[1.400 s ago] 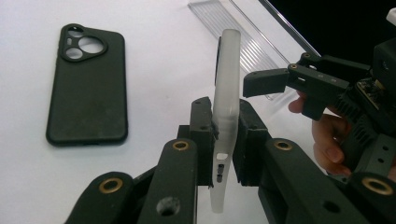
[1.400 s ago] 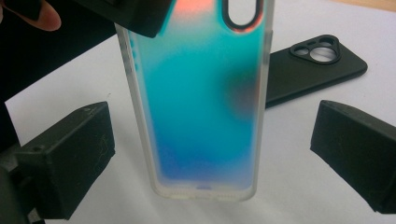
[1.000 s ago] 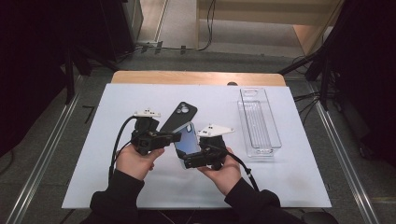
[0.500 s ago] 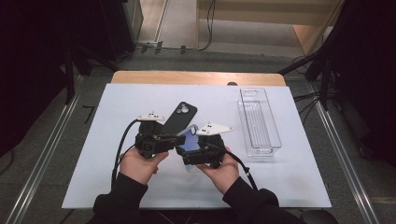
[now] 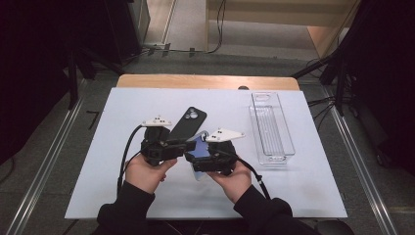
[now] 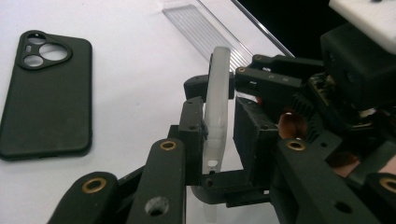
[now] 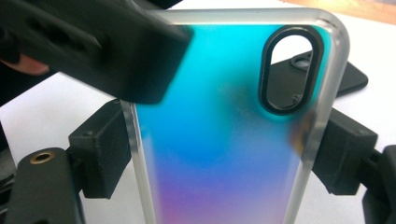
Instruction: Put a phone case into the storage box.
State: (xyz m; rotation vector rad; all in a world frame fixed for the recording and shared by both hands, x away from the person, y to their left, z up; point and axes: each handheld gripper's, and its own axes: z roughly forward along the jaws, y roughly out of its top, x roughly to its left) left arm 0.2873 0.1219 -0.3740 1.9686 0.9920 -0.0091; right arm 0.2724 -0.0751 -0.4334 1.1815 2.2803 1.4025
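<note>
Toward the left of the white surface (image 5: pixel 112 191) sits my left gripper (image 5: pixel 182 148), its black, blocky fingers (image 6: pixel 194 135) closed edge-on across the thin wall of the see-through phone case (image 5: pixel 198 147). In the left gripper view the case stands as a narrow, milky, rounded strip between the two pads; the jaws have just been easing open a little, yet the strip is pinched there, touching the left pad.

Just behind my left gripper, toward the far edge of the surface, lies a black phone case (image 5: pixel 187 123), matte and rubbery, a rounded rectangle with a raised camera ring holding three round cut-outs. It rests flat on the surface, apart from the see-through one.

Between my two hands, near the middle of the surface, is the see-through case, raised off the surface: glossy, frosted along the rim, tinted turquoise running to blue and violet, with a black-edged oval camera opening near one corner.

My right gripper (image 5: pixel 201 164) grips that case across its width, one black pad on each long side; its jaws have just been closing a touch.

Toward the right edge stands a long, clear plastic tray (image 5: pixel 285 147) with ribbed floor and upright walls, holding nothing that I can make out.
</note>
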